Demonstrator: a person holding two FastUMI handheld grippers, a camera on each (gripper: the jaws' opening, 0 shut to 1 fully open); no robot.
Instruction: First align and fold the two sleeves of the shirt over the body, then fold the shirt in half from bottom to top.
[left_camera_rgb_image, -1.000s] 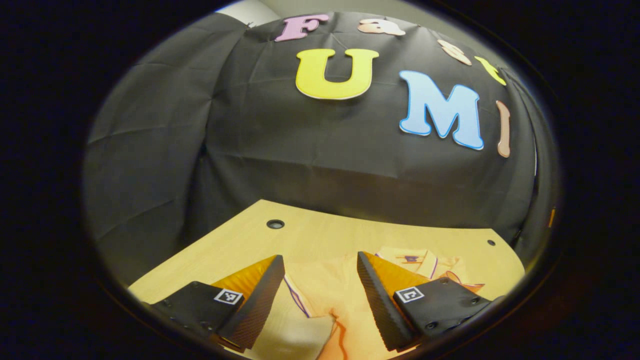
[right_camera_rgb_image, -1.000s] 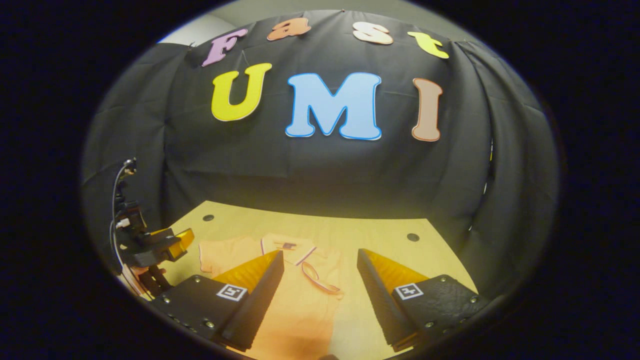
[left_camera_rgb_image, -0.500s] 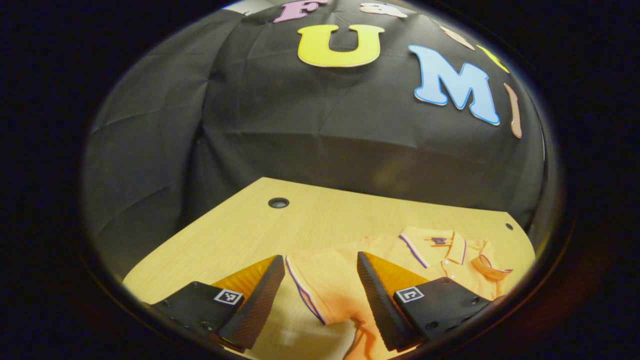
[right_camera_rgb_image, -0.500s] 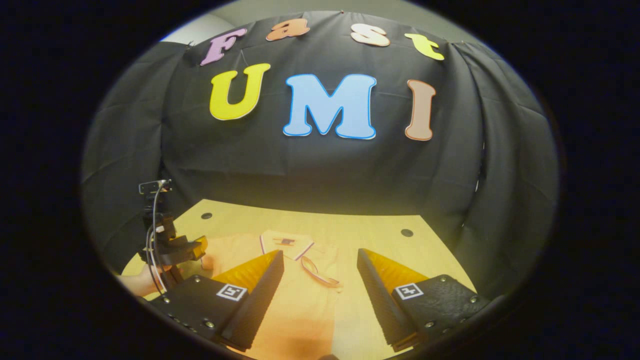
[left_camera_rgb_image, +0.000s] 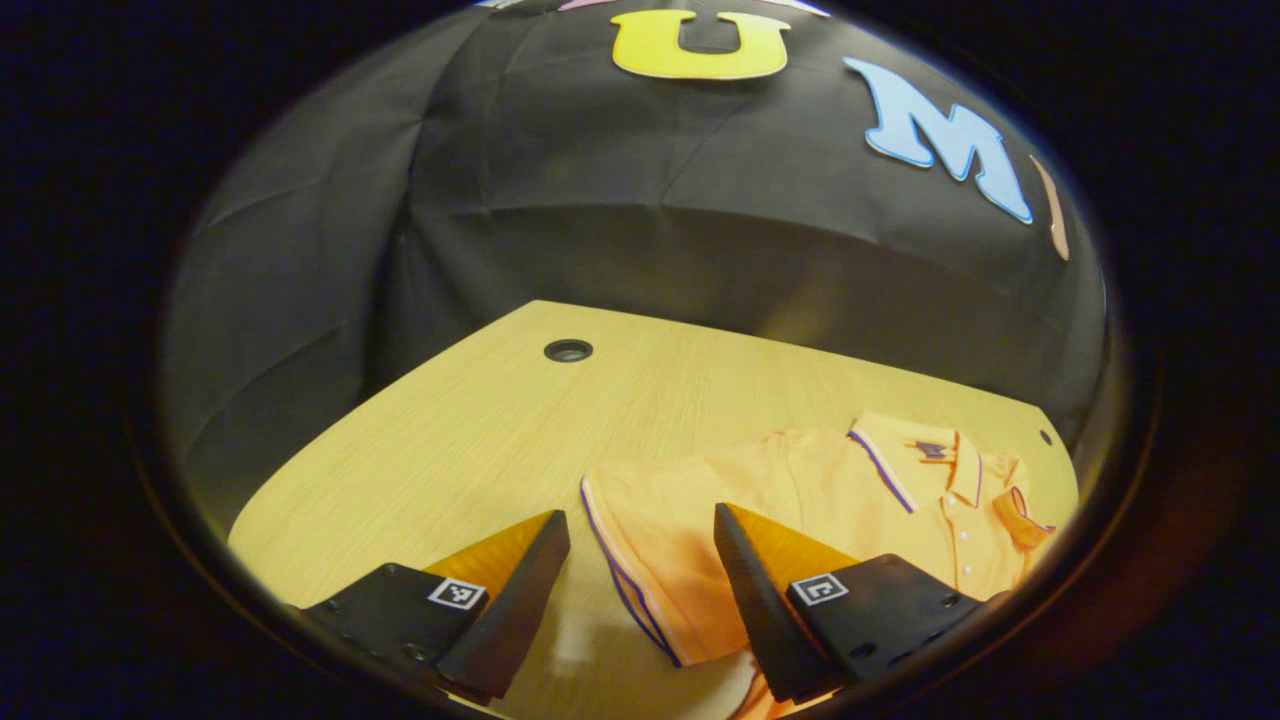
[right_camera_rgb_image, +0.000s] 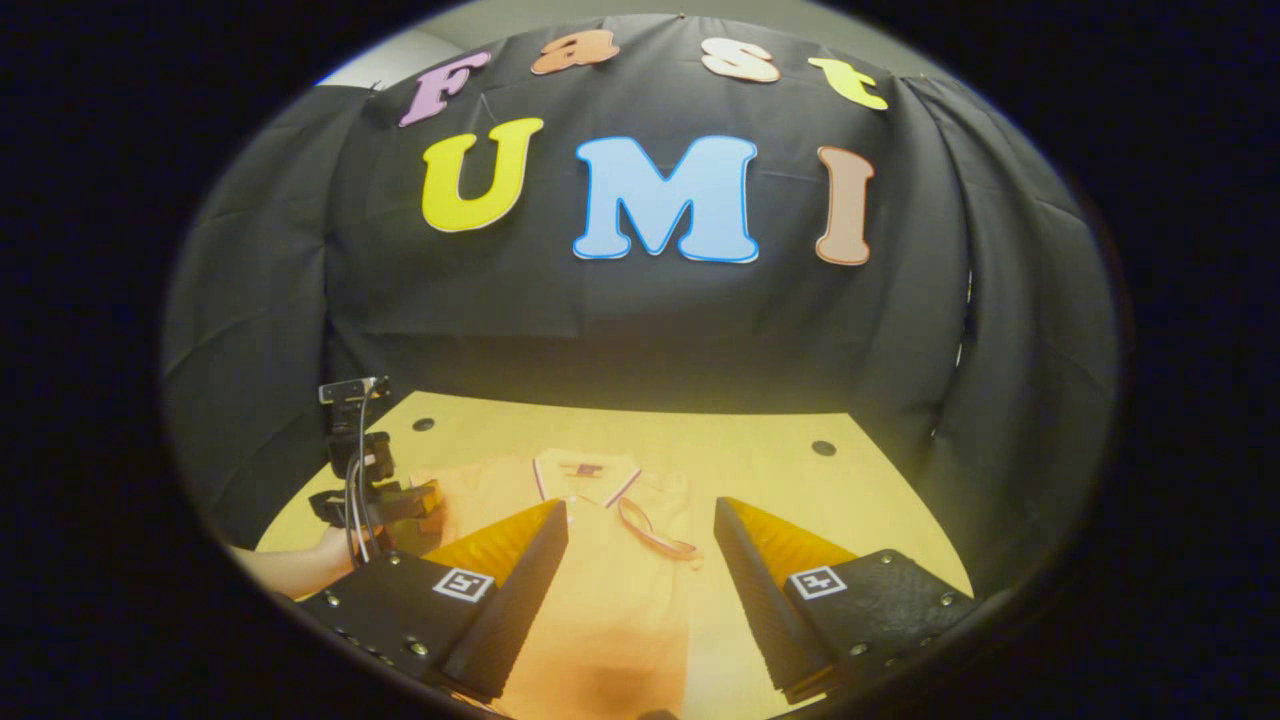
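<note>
An orange shirt (left_camera_rgb_image: 800, 500) lies flat on the wooden surface (left_camera_rgb_image: 480, 440). The left claw (left_camera_rgb_image: 640, 590) gapes wide with nothing in it, the trimmed sleeve (left_camera_rgb_image: 640, 560) cuff lying between its fingers. The right claw (right_camera_rgb_image: 640, 590) is likewise spread and empty above the shirt's body, with the collar (right_camera_rgb_image: 585, 475) beyond it.

Likely a recording booth: black cloth wall (right_camera_rgb_image: 650, 320) behind wooden table (left_camera_rgb_image: 480, 440).

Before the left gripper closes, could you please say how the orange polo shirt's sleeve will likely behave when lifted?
The orange polo shirt lies flat and creased, so its trimmed sleeve will probably droop limply. It looks thin, likely light, and may drag over the wooden table.
</note>
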